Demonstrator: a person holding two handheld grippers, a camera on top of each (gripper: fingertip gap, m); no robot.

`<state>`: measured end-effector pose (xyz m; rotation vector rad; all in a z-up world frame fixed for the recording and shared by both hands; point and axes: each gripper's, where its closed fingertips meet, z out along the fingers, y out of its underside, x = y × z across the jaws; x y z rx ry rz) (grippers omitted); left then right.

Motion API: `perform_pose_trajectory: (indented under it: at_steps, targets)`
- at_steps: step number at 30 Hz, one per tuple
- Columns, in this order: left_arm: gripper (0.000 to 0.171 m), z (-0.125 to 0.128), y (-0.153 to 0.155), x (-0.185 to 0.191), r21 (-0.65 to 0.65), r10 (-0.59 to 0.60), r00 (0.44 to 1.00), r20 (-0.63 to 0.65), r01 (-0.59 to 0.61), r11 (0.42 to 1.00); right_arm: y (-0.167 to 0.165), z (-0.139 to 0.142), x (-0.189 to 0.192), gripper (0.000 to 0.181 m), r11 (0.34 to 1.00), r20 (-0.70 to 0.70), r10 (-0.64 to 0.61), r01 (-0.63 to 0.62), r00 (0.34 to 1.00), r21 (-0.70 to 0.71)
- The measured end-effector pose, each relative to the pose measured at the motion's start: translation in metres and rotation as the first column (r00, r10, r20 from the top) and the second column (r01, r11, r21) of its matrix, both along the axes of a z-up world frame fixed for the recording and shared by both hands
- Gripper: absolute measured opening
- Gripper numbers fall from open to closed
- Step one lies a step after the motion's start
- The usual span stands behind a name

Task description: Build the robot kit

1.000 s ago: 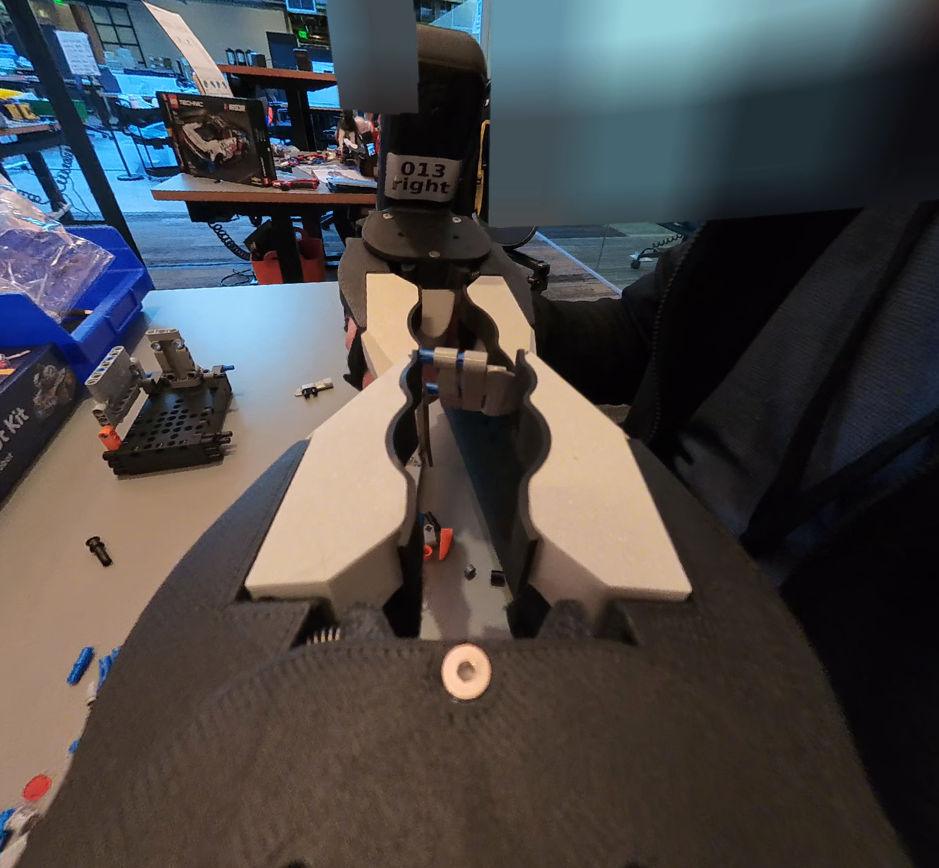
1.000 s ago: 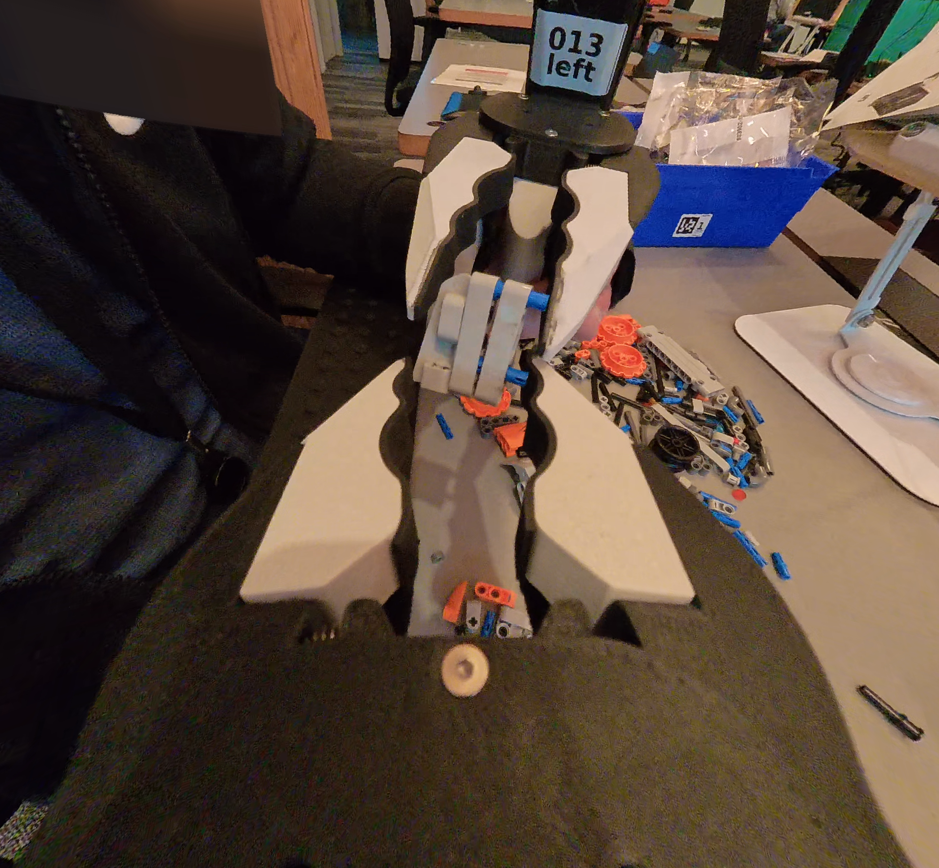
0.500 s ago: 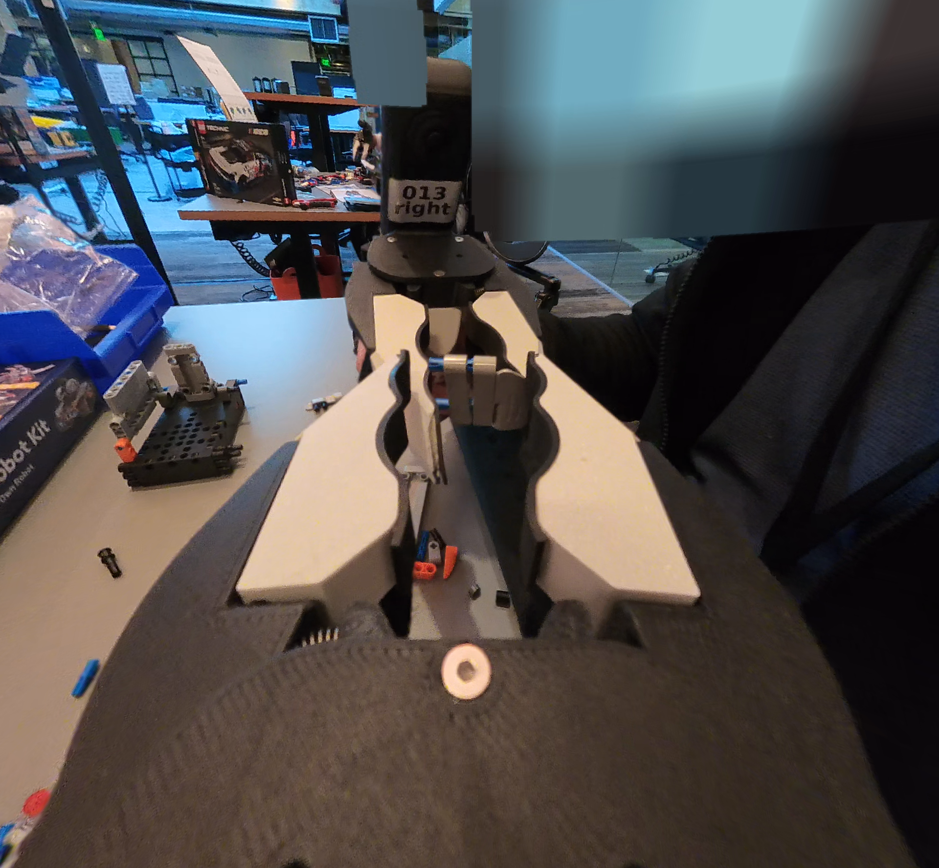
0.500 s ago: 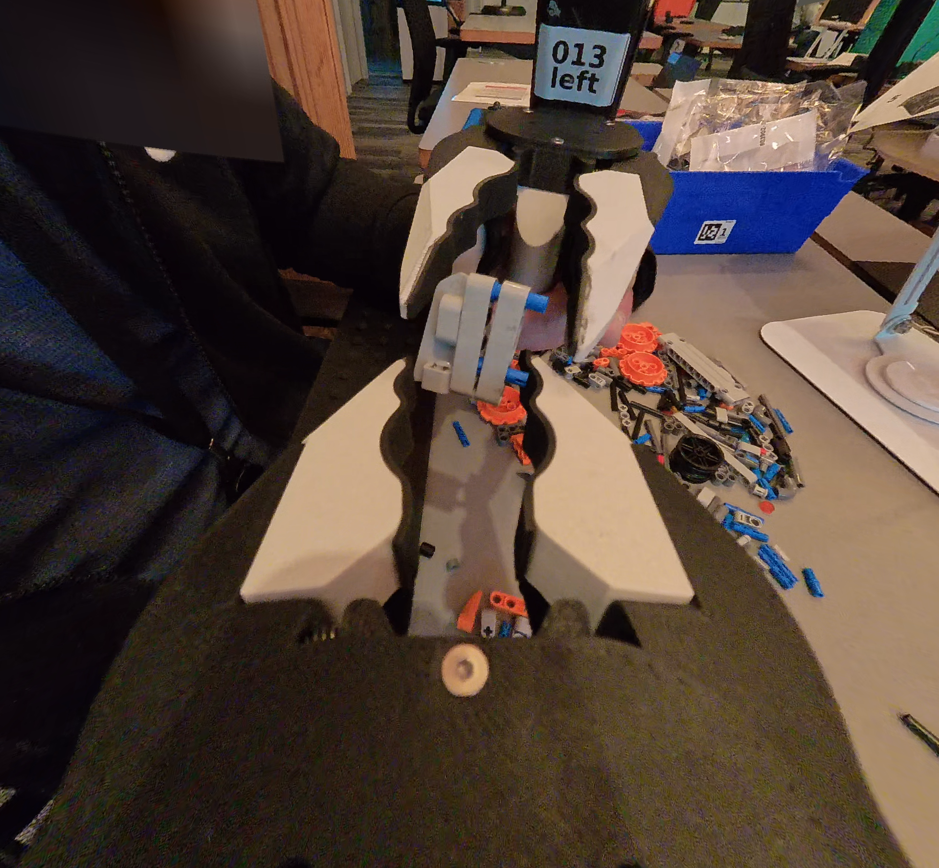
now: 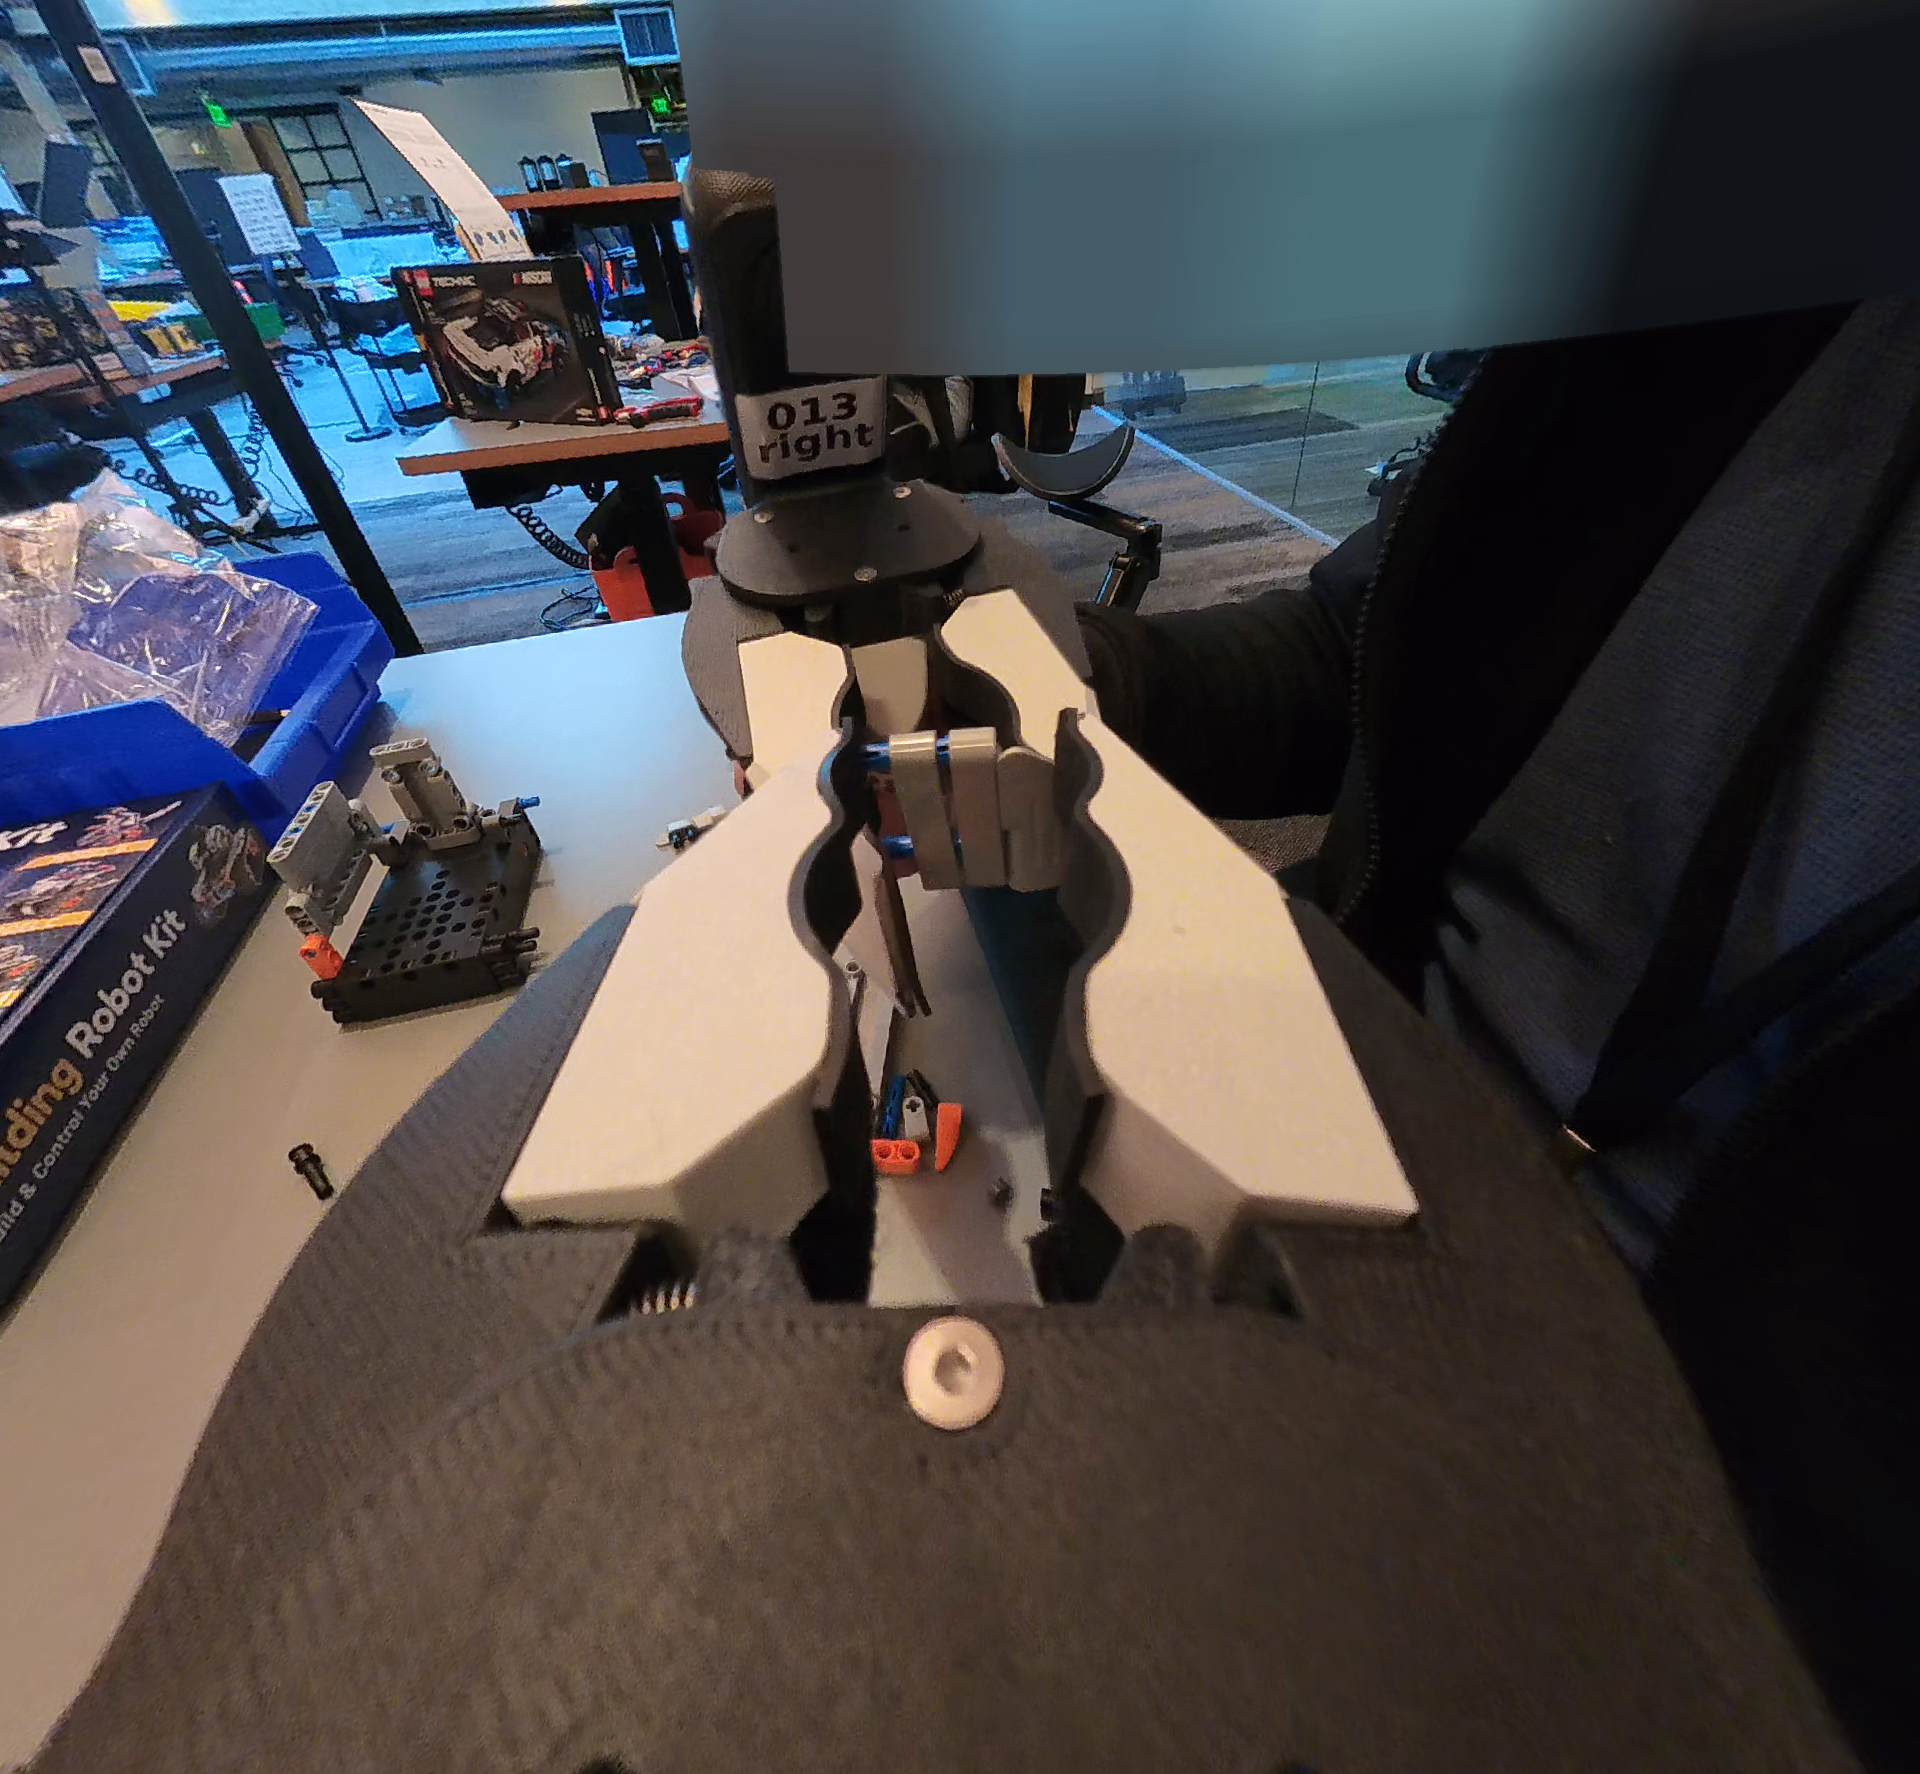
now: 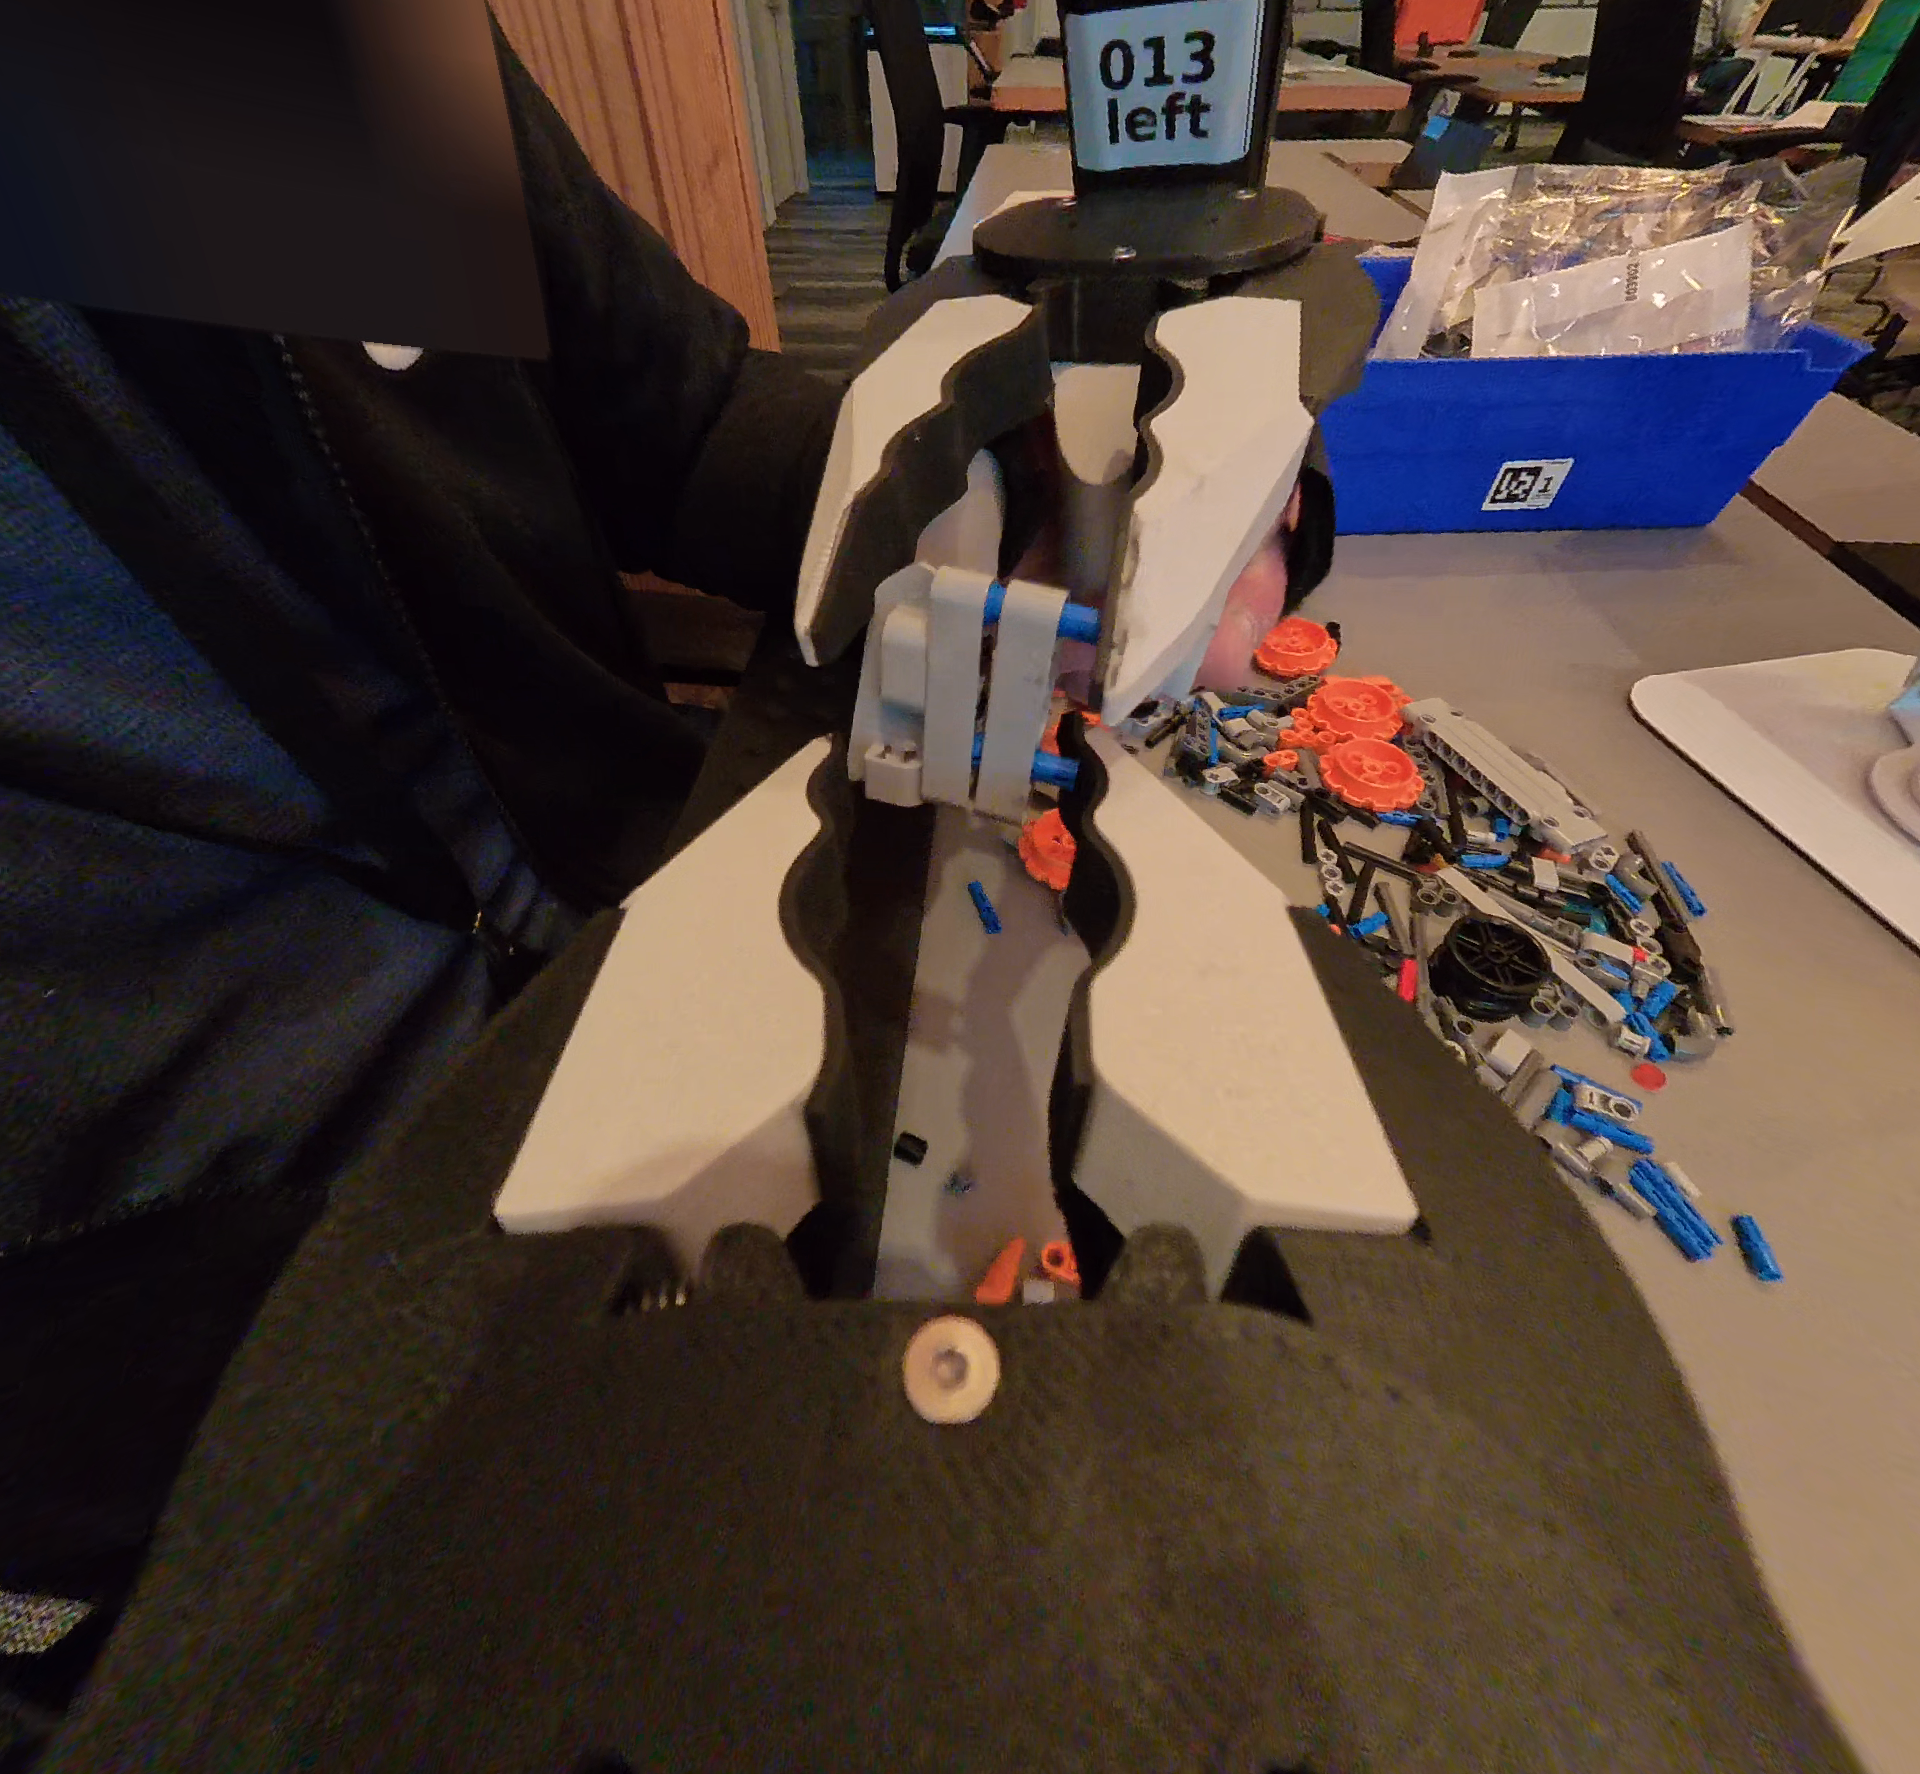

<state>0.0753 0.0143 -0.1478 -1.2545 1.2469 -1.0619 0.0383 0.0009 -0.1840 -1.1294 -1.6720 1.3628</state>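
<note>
Where both hand-held grippers meet (image 5: pixel 951 768), ribbed grey beams (image 6: pixel 961 696) sit.

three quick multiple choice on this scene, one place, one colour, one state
1. The black holed base stands:
A. on the table, left of the left claw
B. inside the blue bin
C. on the kit box

2. The pins through the grey assembly are:
A. orange
B. black
C. blue

3. The grey assembly is:
A. lying in the loose pile
B. held off the table between both claws
C. fixed onto the black base

Key: 1 A, the black holed base sits on the table beside the left claw. 2 C, the pins are blue. 3 B, the grey assembly hangs between the left claw and right claw.
</note>
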Motion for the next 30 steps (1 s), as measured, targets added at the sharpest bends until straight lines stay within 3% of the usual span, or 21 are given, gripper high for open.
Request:
perform_pose_trajectory:
  at_steps: [4, 9, 15, 22, 30]
  targets:
    - [0.033, 0.004, 0.001, 0.003, -0.040, 0.005, 1.000, 0.023, -0.004, 0.999, 0.000, 0.004, -0.001, 0.038, 1.000, -0.019, 0.001, -0.001, 1.000, -0.008]
    - [0.033, -0.005, 0.006, -0.003, -0.117, -0.013, 0.999, -0.052, 0.007, 0.993, 0.008, -0.006, 0.000, 0.039, 0.999, 0.035, -0.037, 0.036, 0.999, 0.029]
    - [0.026, -0.024, 0.011, -0.015, -0.057, 0.018, 0.965, -0.260, -0.033, 0.998, 0.015, -0.027, -0.002, 0.038, 0.988, 0.133, -0.097, 0.079, 0.986, 0.131]
    - [0.022, -0.055, 0.016, -0.025, 0.058, 0.040, 0.856, -0.515, -0.012, 0.998, 0.021, -0.058, -0.003, 0.038, 0.970, 0.266, -0.151, 0.091, 0.952, 0.226]
    - [0.021, -0.056, 0.012, -0.020, 0.151, 0.047, 0.874, -0.484, 0.030, 0.988, 0.016, -0.059, 0.001, 0.037, 0.981, 0.270, -0.099, 0.049, 0.958, 0.187]
